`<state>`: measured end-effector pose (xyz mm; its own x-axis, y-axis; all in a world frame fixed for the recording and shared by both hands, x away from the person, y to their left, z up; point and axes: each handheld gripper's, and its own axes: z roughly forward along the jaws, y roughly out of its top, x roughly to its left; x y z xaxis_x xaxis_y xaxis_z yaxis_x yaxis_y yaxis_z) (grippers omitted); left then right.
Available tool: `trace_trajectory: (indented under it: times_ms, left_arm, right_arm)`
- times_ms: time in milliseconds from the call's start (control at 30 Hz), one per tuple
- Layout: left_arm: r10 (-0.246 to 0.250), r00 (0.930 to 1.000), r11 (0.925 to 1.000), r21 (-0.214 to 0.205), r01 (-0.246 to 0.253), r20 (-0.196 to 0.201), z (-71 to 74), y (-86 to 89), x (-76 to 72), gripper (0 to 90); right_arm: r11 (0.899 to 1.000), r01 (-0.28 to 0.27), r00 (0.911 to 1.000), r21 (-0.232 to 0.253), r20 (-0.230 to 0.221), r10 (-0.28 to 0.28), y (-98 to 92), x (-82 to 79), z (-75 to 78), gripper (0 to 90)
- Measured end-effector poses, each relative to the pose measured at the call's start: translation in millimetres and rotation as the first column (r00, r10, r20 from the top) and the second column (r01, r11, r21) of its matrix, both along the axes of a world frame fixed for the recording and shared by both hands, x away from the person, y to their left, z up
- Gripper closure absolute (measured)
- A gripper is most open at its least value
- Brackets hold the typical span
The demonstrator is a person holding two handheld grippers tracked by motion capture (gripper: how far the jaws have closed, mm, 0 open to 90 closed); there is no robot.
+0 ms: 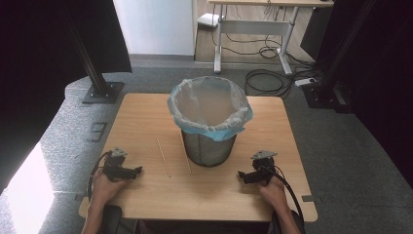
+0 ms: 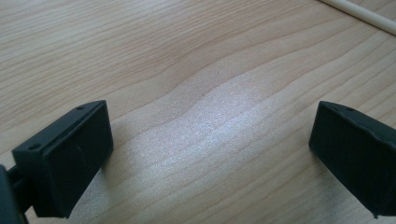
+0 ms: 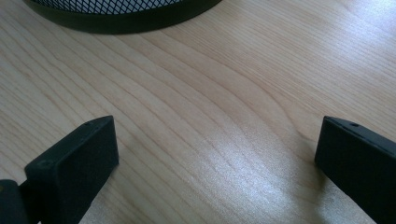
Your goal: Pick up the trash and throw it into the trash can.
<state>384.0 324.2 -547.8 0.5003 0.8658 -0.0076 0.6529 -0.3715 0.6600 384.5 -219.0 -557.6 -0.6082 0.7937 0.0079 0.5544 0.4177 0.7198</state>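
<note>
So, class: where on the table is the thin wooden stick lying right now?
In the high view the thin wooden stick lies flat on the table, left of the mesh bin and right of the left gripper.

bin [image 1: 209, 122] upright, blue liner | 2 sticks [image 1: 163, 157] flat beside

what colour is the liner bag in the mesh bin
Light blue at the rim, whitish and translucent inside; the liner bag shows best in the high view.
</note>
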Motion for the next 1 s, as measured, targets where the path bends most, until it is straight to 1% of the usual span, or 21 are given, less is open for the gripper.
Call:
trace_trajectory:
  times_ms: [500, 567, 667, 733, 767, 833, 867, 933, 967, 1000]
  left_arm:
    - [0.002, 1.0, 1.0, -0.001, -0.002, 0.0, 0.0, -0.7, 1.9, 0.0]
    - [0.001, 1.0, 1.0, 0.0, -0.001, -0.003, 0.3, -1.0, 1.9, 0.0]
    - [0.004, 0.9998, 1.0, 0.008, -0.004, -0.019, 2.0, -2.7, 2.5, 0.0]
    - [0.006, 0.9994, 1.0, 0.001, -0.006, -0.034, 3.8, -4.7, 4.1, 0.0]
    - [0.006, 0.9994, 1.0, 0.001, -0.006, -0.034, 3.8, -4.7, 4.1, 0.3]
    - [-0.009, 0.9994, 0.9998, -0.016, 0.008, -0.034, 8.2, -10.1, 7.2, 0.6]
    - [-0.009, 0.9994, 0.9998, -0.016, 0.008, -0.034, 8.2, -10.1, 7.2, 0.7]
    - [-0.022, 0.9994, 0.9996, -0.02, 0.021, -0.026, 13.0, -17.5, 10.3, 0.8]
    - [-0.033, 0.9993, 0.9991, -0.027, 0.033, -0.019, 15.8, -24.6, 13.0, 1.1]
    - [-0.033, 0.9993, 0.9991, -0.027, 0.033, -0.019, 15.8, -24.6, 13.0, 1.3]
  right_arm:
    - [1.0, 0.015, 0.9999, -0.001, 0.0, -0.015, 0.5, -3.6, 0.0, 0.0]
    - [1.0, 0.016, 0.9999, -0.001, 0.0, -0.016, 0.6, -3.6, 0.0, 0.0]
    - [1.0, 0.017, 0.9999, -0.001, 0.001, -0.017, 0.7, -4.0, 0.0, 0.0]
    - [1.0, 0.018, 0.9998, 0.0, 0.0, -0.018, 0.8, -4.1, 0.0, 0.0]
    - [1.0, 0.018, 0.9998, 0.0, 0.0, -0.018, 0.8, -4.2, 0.0, 0.0]
    - [1.0, 0.018, 0.9998, 0.0, 0.0, -0.018, 0.8, -4.3, 0.0, 0.0]
    - [1.0, 0.019, 0.9998, 0.0, 0.0, -0.019, 0.8, -4.3, 0.0, 0.0]
    - [1.0, 0.019, 0.9998, -0.001, 0.0, -0.019, 0.8, -4.3, 0.0, 0.0]
    - [1.0, 0.019, 0.9998, -0.001, 0.001, -0.019, 0.9, -4.5, 0.0, 0.0]
    - [1.0, 0.019, 0.9998, -0.001, 0.001, -0.019, 0.9, -4.5, 0.0, 0.0]
